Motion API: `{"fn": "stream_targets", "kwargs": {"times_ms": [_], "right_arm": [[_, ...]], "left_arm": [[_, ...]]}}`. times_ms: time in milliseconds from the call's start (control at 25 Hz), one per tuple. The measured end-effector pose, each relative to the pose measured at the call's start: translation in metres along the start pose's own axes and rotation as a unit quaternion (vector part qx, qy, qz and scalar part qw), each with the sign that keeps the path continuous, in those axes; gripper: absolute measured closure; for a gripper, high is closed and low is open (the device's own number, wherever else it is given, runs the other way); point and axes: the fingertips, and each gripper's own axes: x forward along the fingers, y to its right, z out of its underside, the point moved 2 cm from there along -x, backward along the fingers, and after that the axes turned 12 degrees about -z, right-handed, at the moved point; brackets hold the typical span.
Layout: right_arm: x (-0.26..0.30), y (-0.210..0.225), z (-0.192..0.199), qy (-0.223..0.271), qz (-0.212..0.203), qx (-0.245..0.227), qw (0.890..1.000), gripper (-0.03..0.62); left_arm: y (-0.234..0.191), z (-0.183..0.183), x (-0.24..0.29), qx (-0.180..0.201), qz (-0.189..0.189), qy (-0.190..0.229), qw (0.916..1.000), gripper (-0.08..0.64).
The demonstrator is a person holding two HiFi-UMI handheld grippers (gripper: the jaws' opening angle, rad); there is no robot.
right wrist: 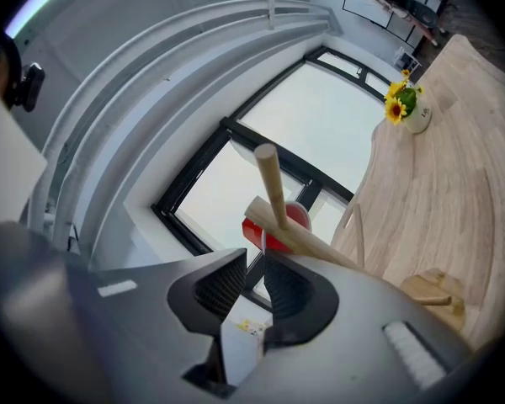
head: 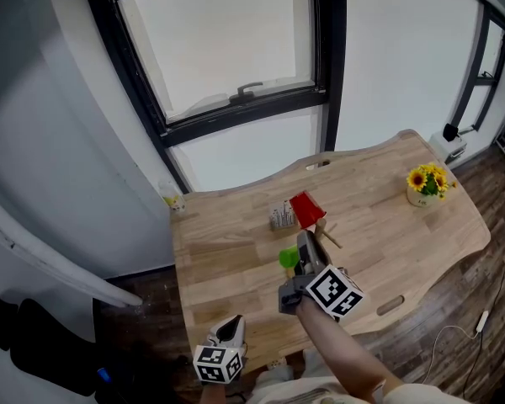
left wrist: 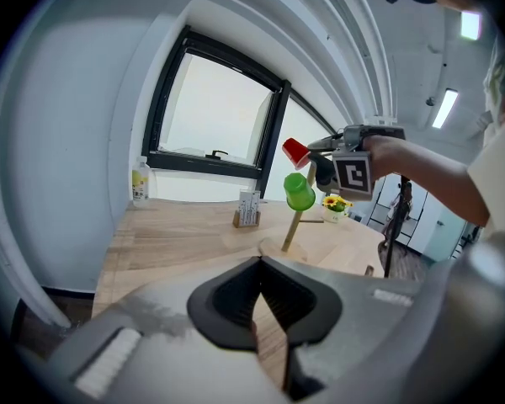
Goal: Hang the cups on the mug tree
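A wooden mug tree (left wrist: pixel 292 228) stands mid-table. A red cup (head: pixel 305 208) hangs on its upper peg and a green cup (head: pixel 288 259) lower on the post. My right gripper (head: pixel 306 236) is just behind the red cup (left wrist: pixel 295 151), level with it. In the right gripper view its jaws (right wrist: pixel 254 263) stand open with a narrow gap and nothing between them; the red cup (right wrist: pixel 275 231) sits beyond the tips on the slanted peg (right wrist: pixel 307 239). My left gripper (head: pixel 230 330) waits low at the table's near edge, shut and empty (left wrist: pixel 259 263).
The wooden table (head: pixel 236 251) stands under a large window. A card holder (head: pixel 281 217) is behind the tree, a sunflower pot (head: pixel 426 185) at the far right and a small bottle (head: pixel 171 197) at the back left corner. The table's front edge is near my left gripper.
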Motion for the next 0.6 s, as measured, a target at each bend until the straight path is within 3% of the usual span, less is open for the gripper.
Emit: {"fn": "stream_targets", "kwargs": {"times_ms": [320, 600], "right_arm": [[-0.015, -0.008, 0.004, -0.076, -0.008, -0.071, 0.995, 0.518], [-0.031, -0.016, 0.004, -0.141, -0.032, -0.201, 0.969, 0.520]], "left_arm": [[0.015, -0.032, 0.004, 0.020, 0.016, 0.025, 0.9994, 0.555], [0.036, -0.064, 0.006, 0.045, 0.035, 0.055, 0.9969, 0.555]]}}
